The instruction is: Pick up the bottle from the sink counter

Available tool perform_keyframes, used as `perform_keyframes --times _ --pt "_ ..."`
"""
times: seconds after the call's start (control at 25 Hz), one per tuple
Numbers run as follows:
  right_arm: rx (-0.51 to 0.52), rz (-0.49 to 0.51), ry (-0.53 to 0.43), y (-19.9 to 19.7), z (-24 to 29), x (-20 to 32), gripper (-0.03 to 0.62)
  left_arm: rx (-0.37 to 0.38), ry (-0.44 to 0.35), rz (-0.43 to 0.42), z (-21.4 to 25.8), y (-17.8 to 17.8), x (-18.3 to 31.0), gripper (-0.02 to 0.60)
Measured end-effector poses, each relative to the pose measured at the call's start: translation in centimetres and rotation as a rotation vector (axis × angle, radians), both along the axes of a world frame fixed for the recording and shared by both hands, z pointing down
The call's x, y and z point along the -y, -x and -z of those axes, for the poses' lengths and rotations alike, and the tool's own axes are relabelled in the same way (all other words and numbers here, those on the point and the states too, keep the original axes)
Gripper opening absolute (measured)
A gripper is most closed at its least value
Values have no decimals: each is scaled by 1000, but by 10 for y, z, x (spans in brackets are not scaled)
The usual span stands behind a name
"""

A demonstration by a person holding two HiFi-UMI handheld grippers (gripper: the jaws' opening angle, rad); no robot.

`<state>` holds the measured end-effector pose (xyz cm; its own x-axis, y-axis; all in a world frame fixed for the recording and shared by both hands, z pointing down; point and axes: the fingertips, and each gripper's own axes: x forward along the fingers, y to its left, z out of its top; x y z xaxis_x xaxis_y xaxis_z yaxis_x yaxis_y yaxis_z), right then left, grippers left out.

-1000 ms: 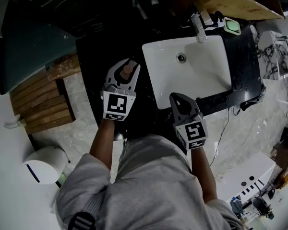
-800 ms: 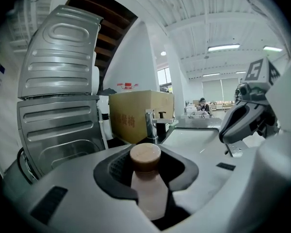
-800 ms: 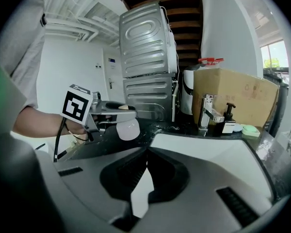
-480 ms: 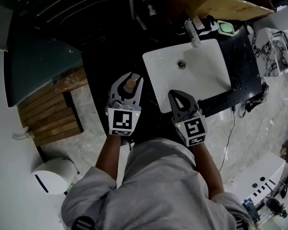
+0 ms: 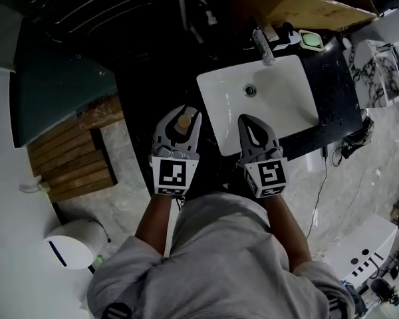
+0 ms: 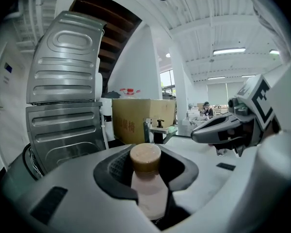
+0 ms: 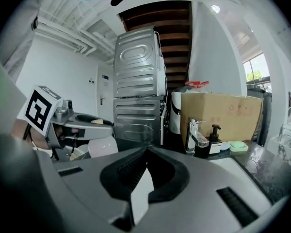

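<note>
The left tool point(image 5: 183, 115) pinches the pale pink, tan-capped bottle point(image 6: 146, 166); pickup seems done, next a steady hold. The right tool point(image 5: 250, 119) is pressed together, empty.

The sink point(image 5: 279, 105) is gleaming smooth, glossy white, and the counter point(image 5: 336, 85) around it is shining black and polished. Behind the sink, the tap point(image 5: 261, 44) is glinting like bright metal and the box point(image 5: 322, 5) is showing matt brown cardboard. Left of the sink, the slatted boards point(image 5: 70, 158) are showing wood grain, and the bottle point(image 6: 149, 188) is looking like matt, pale plastic under a tan cap point(image 6: 145, 157).
</note>
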<state>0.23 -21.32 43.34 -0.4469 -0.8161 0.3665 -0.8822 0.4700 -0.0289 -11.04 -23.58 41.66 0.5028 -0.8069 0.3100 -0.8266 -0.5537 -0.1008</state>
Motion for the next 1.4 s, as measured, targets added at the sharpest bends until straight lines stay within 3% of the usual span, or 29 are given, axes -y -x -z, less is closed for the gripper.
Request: perform_keyframes --times 0.48,1.4 --pt "15 44 -56 -19 16 -3 9 -1 -32 61 21 -22 -20 123" --pt "90 115 -209 -119 74 -36 9 12 -116 211 79 -111 -69 121"
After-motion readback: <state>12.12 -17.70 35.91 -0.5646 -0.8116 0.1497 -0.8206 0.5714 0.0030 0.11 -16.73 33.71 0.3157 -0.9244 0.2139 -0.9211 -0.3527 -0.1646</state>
